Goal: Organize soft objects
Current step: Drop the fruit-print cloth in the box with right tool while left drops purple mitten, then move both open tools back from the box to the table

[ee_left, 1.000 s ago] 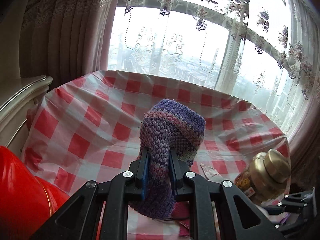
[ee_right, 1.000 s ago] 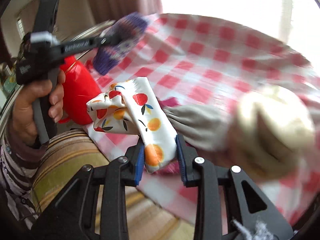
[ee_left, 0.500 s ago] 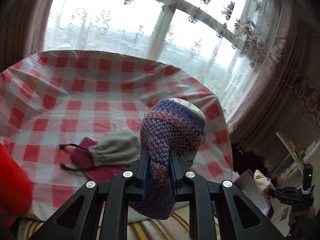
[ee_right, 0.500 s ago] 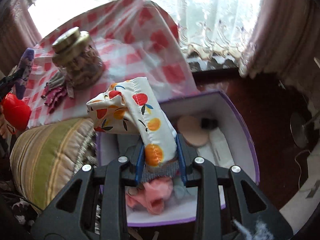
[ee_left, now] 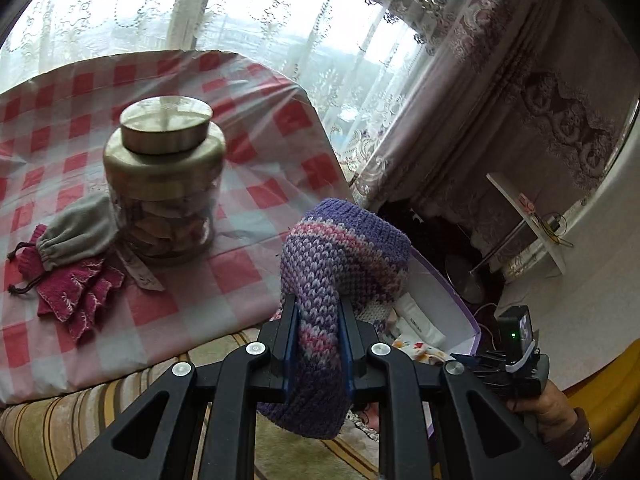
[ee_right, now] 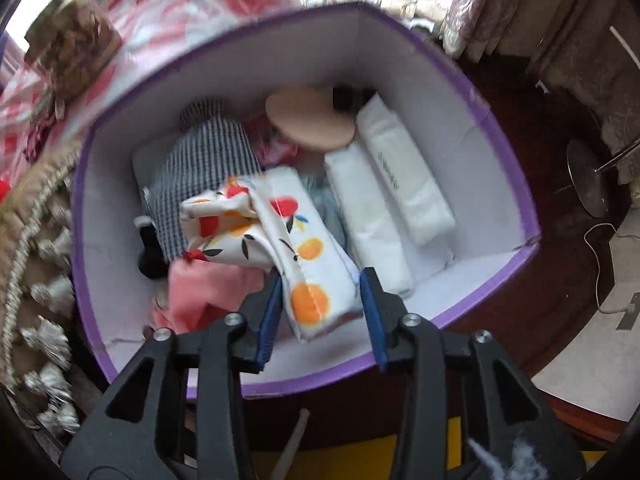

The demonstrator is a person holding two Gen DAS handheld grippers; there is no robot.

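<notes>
My left gripper (ee_left: 318, 330) is shut on a purple and pink knitted hat (ee_left: 340, 256), held up beside the table's right edge. My right gripper (ee_right: 320, 304) is open; the white fruit-print cloth (ee_right: 288, 232) lies between its spread jaws, low inside the purple-rimmed white box (ee_right: 516, 184). The box (ee_left: 452, 300) shows behind the hat in the left wrist view, with the right gripper's body (ee_left: 516, 356) beside it. A grey drawstring pouch (ee_left: 76, 232) and a magenta glove (ee_left: 76, 292) lie on the checked tablecloth (ee_left: 256, 264).
A glass jar with a metal lid (ee_left: 164, 176) stands on the table next to the pouch. The box holds a checked cloth (ee_right: 200, 172), pink fabric (ee_right: 200, 288), two white packets (ee_right: 400, 184) and a tan round pad (ee_right: 308, 120). A striped cushion (ee_left: 80, 412) lies below the table.
My right gripper has dropped into the box and opened, letting go of the fruit-print cloth. My left gripper has swung right with the hat, toward the box.
</notes>
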